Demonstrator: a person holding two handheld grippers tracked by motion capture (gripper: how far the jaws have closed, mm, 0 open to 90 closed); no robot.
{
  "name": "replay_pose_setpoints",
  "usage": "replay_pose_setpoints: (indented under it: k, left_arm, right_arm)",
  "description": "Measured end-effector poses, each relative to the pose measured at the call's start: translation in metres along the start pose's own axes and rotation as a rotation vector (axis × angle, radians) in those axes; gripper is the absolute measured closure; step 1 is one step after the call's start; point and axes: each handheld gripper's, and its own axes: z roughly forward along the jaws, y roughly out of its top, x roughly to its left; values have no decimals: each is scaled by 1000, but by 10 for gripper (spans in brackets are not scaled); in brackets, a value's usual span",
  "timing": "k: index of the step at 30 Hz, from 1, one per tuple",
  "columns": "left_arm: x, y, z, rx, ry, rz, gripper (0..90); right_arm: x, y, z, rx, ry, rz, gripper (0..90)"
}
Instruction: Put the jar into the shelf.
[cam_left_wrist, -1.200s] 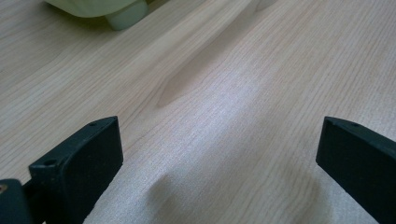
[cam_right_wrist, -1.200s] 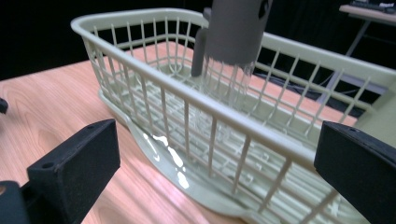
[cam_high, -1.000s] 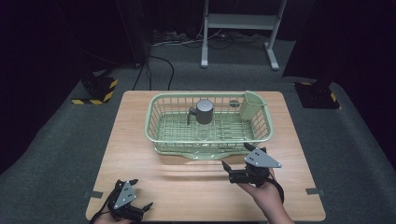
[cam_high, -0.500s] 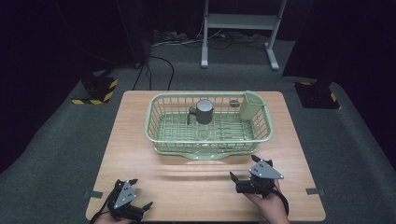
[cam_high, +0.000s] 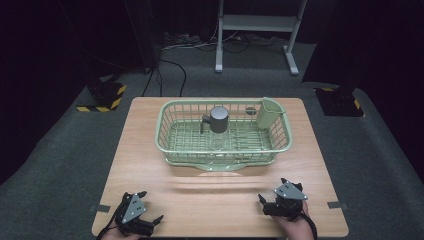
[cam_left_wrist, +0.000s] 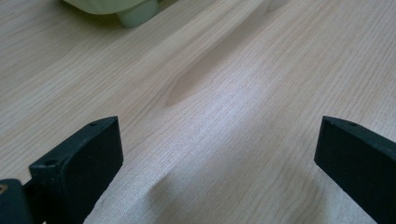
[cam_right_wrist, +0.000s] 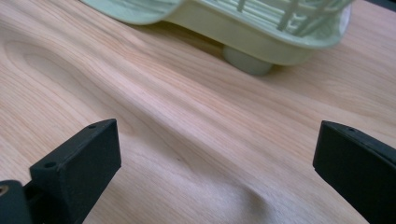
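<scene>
A pale green wire dish basket (cam_high: 170, 145) stands on the far half of the wooden table (cam_high: 150, 175). Inside it a dark grey mug (cam_high: 218, 120) stands mouth-down, and a green cutlery cup (cam_high: 270, 112) hangs in its right rear corner. My left gripper (cam_high: 150, 207) rests open at the front left edge, nothing between its jaws. My right gripper (cam_high: 272, 189) sits open at the front right, also holding nothing. In the right gripper view the basket's base and foot (cam_right_wrist: 247, 63) lie just ahead; a basket foot (cam_left_wrist: 137, 14) shows at the top of the left gripper view.
Bare wood lies between the basket and both grippers. Grey carpet surrounds the table. A white metal stand (cam_high: 255, 30) and cables are behind it, and yellow-black striped blocks (cam_high: 102, 97) sit on the floor at the left and right.
My right gripper has drawn back from near the basket's front right toward the table's front edge and come down low. The left gripper has stayed put.
</scene>
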Motion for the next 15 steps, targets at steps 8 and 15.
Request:
replay_pose_setpoints:
  k: [8, 15]
  left_arm:
    - [-1, 0, 1, 2, 3, -2, 18]
    - [-1, 0, 1, 4, 1, 3, 18]
  right_arm:
    - [5, 0, 2, 31, -16, -48, 4]
    - [5, 1, 4, 53, -11, -50, 8]
